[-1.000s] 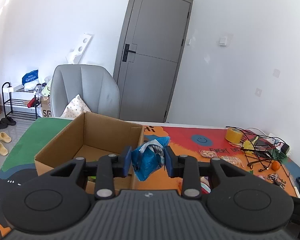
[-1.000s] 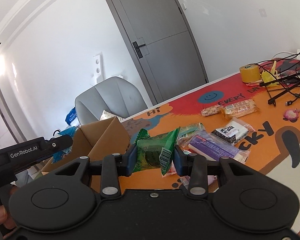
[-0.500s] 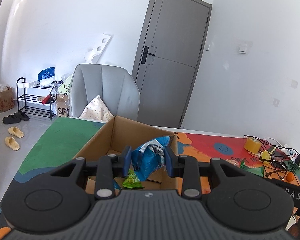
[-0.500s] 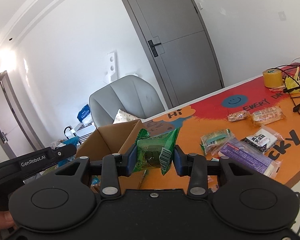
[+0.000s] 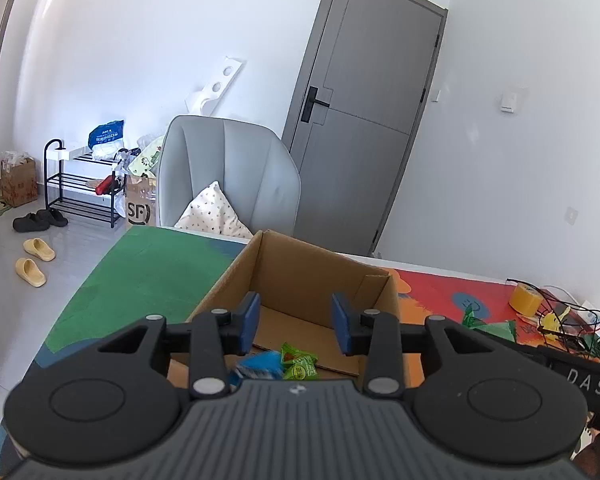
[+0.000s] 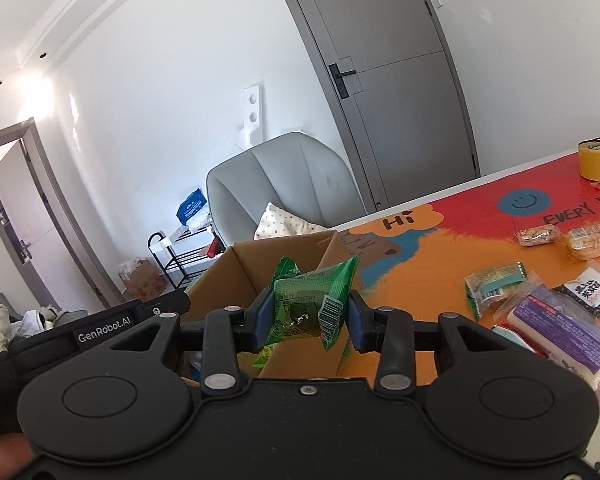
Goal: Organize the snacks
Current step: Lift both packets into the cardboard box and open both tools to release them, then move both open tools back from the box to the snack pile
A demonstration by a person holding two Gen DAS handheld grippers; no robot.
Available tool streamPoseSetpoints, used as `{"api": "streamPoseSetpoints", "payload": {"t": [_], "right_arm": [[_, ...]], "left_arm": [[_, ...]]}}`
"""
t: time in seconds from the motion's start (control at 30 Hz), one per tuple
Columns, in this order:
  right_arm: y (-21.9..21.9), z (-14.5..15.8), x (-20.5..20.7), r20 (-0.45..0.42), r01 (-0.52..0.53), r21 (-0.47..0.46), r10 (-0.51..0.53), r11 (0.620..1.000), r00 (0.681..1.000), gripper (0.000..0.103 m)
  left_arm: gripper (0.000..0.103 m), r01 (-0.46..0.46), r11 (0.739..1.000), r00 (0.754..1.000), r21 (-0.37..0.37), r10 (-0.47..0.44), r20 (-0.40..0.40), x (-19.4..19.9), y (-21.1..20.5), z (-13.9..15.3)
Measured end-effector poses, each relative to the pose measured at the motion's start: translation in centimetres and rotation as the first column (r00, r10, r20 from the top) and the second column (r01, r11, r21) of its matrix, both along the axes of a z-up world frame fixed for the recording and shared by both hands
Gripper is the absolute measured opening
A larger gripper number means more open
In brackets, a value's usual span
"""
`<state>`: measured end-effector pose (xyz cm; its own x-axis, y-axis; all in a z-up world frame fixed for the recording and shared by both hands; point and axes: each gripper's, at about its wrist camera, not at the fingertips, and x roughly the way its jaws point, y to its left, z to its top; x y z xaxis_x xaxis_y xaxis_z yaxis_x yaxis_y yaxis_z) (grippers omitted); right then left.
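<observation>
An open cardboard box (image 5: 324,276) stands on the colourful table mat. My left gripper (image 5: 296,322) hangs over it with its jaws opening and nothing between them. Below it on the box floor lie a blue snack packet (image 5: 258,364) and a green packet (image 5: 300,364). My right gripper (image 6: 309,316) is shut on a green snack packet (image 6: 312,300), held above the box (image 6: 260,264) near its right wall. The left gripper's body (image 6: 100,326) shows at the left of the right wrist view.
Several loose snack packets (image 6: 496,284) lie on the orange mat to the right. A yellow tape roll (image 6: 596,160) and a black wire rack (image 5: 560,320) stand at the far right. A grey chair (image 5: 228,184) with a cushion stands behind the table.
The left gripper moved over the box, opened and let go of the blue packet, which now lies inside. The right gripper carried the green packet left, toward the box.
</observation>
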<state>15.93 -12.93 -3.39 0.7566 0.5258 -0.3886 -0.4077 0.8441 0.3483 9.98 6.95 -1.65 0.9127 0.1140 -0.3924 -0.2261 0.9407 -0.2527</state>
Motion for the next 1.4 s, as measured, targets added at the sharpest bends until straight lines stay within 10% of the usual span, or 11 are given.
{"api": "streamPoseSetpoints", "payload": {"t": [0.47,0.63,0.87,1.4], "right_arm": [[4.7,0.2,1.6,-0.024,-0.088,0.010,0.088,0.996,0.996,0.042],[4.8,0.2,1.2,-0.009,-0.073,0.001,0.073,0.997,0.997,0.071],[2.1,-0.1,0.6,-0.032,-0.017,-0.005,0.017,1.000,0.999,0.074],[-4.5,-1.7,-0.7,-0.054,0.113,-0.004,-0.113,0.994,0.992,0.083]], "left_arm": [[0.057,-0.081,0.996,0.997,-0.032,0.081,0.000,-2.1,3.1,0.3],[0.080,-0.106,0.994,0.994,-0.016,0.105,-0.018,-2.2,3.6,0.0],[0.092,-0.107,0.994,0.994,0.002,0.107,-0.036,-1.8,2.3,0.1],[0.094,0.001,0.999,0.998,0.043,0.002,-0.069,-1.3,-3.2,-0.4]]}}
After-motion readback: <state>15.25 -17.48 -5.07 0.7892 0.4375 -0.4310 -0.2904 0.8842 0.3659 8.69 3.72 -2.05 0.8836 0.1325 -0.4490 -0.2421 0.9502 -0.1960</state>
